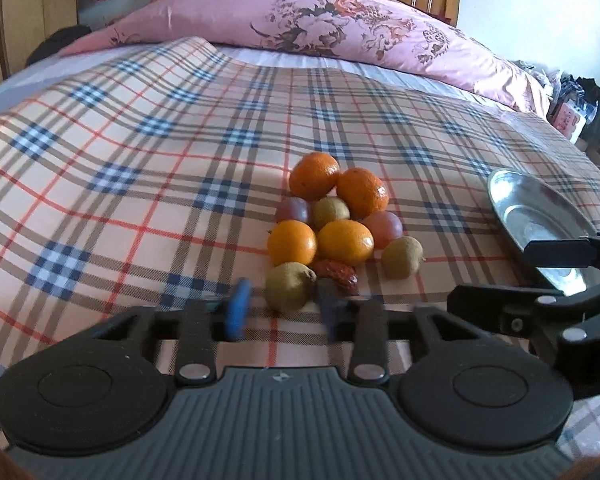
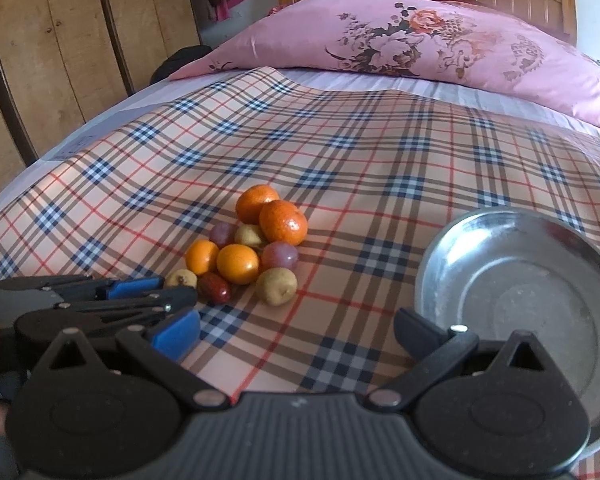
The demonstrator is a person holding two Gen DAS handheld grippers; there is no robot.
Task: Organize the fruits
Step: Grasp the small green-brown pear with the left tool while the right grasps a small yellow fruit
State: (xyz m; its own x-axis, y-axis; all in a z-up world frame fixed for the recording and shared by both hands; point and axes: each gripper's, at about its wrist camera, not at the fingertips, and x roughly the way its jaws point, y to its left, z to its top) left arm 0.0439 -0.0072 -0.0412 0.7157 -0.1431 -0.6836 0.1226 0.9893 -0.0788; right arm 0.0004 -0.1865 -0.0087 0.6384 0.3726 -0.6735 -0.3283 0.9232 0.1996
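Fruits (image 1: pixel 328 232) lie heaped mid-bed on the plaid sheet, the metal plate (image 2: pixel 520 300) at their 3 o'clock. The left gripper (image 1: pixel 282 312) has narrow fingers flanking the nearest brown fruit (image 1: pixel 290 286), whether touching I cannot tell; close gently, lift straight. The right gripper (image 2: pixel 296 332) stands wide, empty.

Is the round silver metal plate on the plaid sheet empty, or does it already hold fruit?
Empty. The round silver metal plate shows only its bare shiny bottom; the fruit pile lies beside it.
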